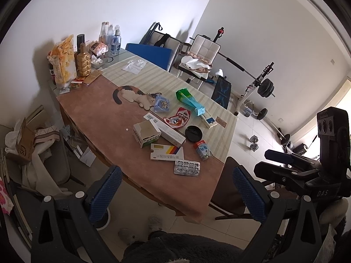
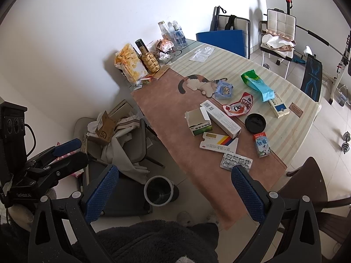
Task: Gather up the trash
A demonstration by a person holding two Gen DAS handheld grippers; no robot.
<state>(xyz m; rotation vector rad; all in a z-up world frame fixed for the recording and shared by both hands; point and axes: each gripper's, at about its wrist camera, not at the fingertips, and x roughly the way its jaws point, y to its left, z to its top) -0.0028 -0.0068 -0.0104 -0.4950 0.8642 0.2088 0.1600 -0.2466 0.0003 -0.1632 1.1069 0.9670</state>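
Trash lies scattered on the table (image 1: 98, 114): a blister pack (image 1: 187, 167) (image 2: 235, 161), a small milk carton (image 1: 203, 150) (image 2: 262, 145), a striped white box (image 1: 166, 152), an open green-white box (image 2: 198, 122), a red wrapper (image 1: 178, 118), a black lid (image 2: 255, 123) and a blue-green bag (image 1: 190, 102). A round bin (image 2: 159, 189) stands on the floor beside the table's near end. My left gripper (image 1: 176, 195) and right gripper (image 2: 174, 194) both hang open and empty, short of the table's near edge.
Bottles, a gold bottle (image 1: 83, 62) and a chip bag (image 1: 63, 59) crowd the table's far corner. A cluttered chair (image 2: 122, 144) stands left of the table and a dark chair (image 2: 311, 188) at its near right corner. Weight bench (image 1: 258, 87) and dumbbells (image 1: 254, 143) occupy the floor beyond.
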